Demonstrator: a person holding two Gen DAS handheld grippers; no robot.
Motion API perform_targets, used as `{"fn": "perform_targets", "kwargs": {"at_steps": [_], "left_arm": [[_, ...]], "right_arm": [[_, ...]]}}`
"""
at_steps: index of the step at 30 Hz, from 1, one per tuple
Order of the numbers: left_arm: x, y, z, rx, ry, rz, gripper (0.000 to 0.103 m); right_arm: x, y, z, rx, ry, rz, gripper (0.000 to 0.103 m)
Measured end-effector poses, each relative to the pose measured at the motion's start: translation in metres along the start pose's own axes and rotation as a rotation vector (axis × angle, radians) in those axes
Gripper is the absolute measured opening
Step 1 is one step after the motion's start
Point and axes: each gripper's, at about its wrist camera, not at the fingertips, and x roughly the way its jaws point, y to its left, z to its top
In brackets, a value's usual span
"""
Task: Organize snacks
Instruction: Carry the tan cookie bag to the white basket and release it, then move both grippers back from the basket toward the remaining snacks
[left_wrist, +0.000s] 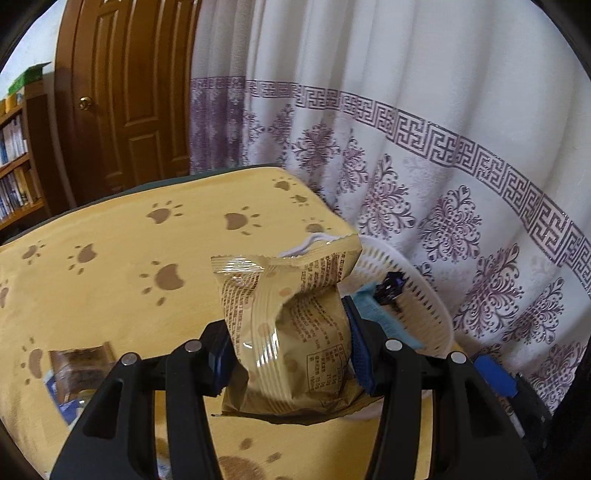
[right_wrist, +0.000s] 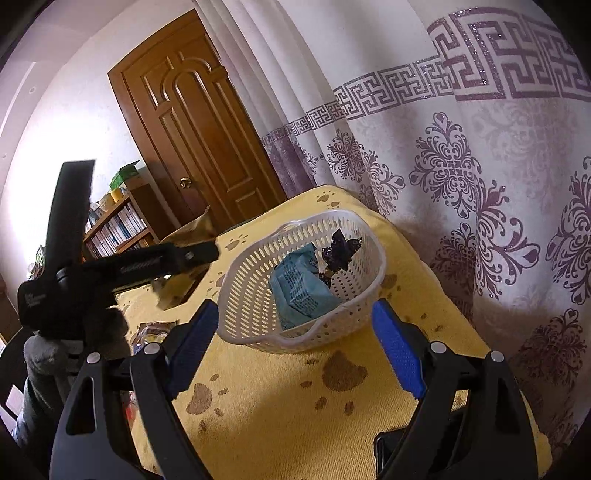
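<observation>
My left gripper (left_wrist: 286, 356) is shut on a tan snack packet (left_wrist: 291, 325) and holds it upright above the yellow paw-print cloth, just left of the white slotted basket (left_wrist: 424, 295). The basket (right_wrist: 251, 288) holds a light blue packet (right_wrist: 303, 291) and a dark purple wrapped sweet (right_wrist: 338, 251); both also show in the left wrist view, the blue packet (left_wrist: 384, 314) and the sweet (left_wrist: 389, 290). My right gripper (right_wrist: 295, 343) is open and empty, its blue pads on either side of the basket's near rim. The left gripper's body (right_wrist: 110, 269) shows at the left of the right wrist view.
A brown wrapped snack (left_wrist: 81, 365) and other loose packets (left_wrist: 66, 406) lie on the cloth at the left. A patterned curtain (left_wrist: 443, 147) hangs close behind the basket. A wooden door (left_wrist: 133, 99) and a bookshelf (left_wrist: 18, 162) stand beyond the table.
</observation>
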Motion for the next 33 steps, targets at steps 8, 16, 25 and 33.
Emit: {"fn": "perform_targets", "kwargs": {"at_steps": [8, 16, 25, 33], "left_arm": [[0.015, 0.000, 0.006, -0.087, 0.012, -0.094, 0.077], [0.010, 0.025, 0.001, -0.137, 0.020, -0.043, 0.077], [0.018, 0.024, -0.012, -0.045, 0.043, 0.127, 0.077], [0.044, 0.020, -0.028, 0.007, 0.084, 0.190, 0.080]], "right_arm": [[0.000, 0.001, -0.003, -0.004, 0.008, 0.001, 0.087], [0.000, 0.003, -0.005, -0.005, 0.011, 0.004, 0.087], [-0.002, 0.005, -0.004, -0.003, 0.005, 0.003, 0.087], [-0.006, 0.005, -0.004, -0.004, -0.003, 0.000, 0.087]]}}
